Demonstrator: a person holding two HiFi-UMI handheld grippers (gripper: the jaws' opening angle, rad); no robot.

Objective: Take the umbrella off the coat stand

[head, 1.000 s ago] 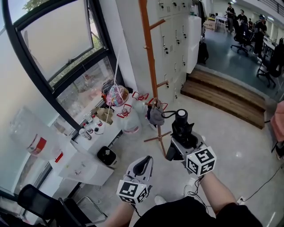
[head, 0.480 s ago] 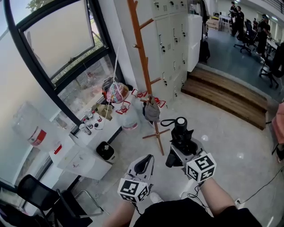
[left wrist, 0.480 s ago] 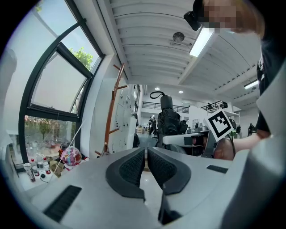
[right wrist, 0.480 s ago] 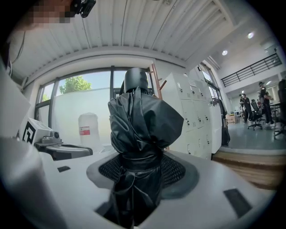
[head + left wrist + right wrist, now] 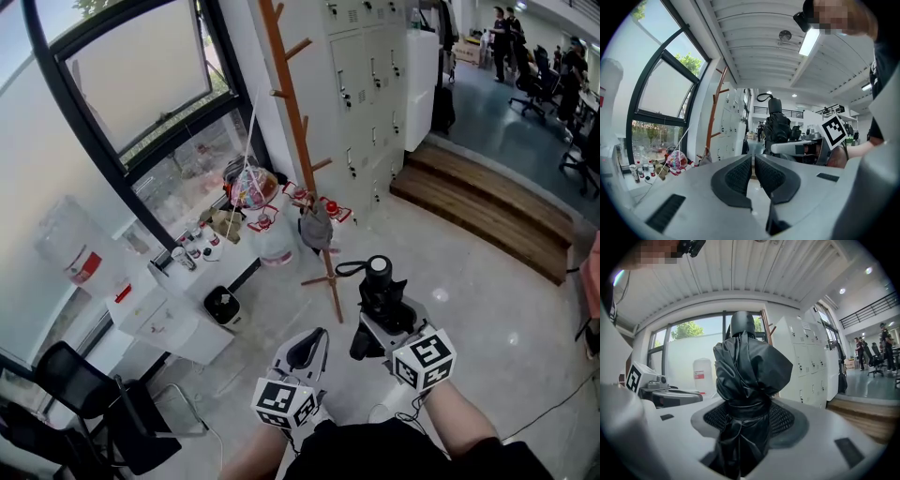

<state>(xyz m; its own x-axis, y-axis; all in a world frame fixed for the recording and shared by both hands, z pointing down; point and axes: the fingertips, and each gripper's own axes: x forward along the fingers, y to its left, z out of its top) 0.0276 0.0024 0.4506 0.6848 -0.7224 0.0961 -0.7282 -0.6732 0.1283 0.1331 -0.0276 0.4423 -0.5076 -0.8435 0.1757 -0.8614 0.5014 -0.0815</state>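
Note:
The folded black umbrella (image 5: 379, 284) stands upright between the fingers of my right gripper (image 5: 385, 314), which is shut on its strapped middle. In the right gripper view the umbrella (image 5: 746, 373) fills the centre, clamped in the right gripper (image 5: 747, 418). The orange wooden coat stand (image 5: 293, 131) rises ahead and to the left, apart from the umbrella, and a grey item (image 5: 316, 228) hangs low on it. My left gripper (image 5: 306, 351) is shut on nothing beside the right one. From the left gripper (image 5: 753, 172) I see the umbrella (image 5: 776, 125) and the coat stand (image 5: 715, 110).
White lockers (image 5: 375, 66) stand behind the coat stand, and a wooden step (image 5: 487, 216) runs at the right. At the left are a white desk (image 5: 173, 323) with bottles, a black bin (image 5: 223, 305), a water jug (image 5: 70, 253) and a black chair (image 5: 84, 412). People stand far back (image 5: 506, 28).
Both grippers have drawn back from the coat stand, the right one carrying the umbrella with it. The gap between the umbrella's strap and the stand has widened.

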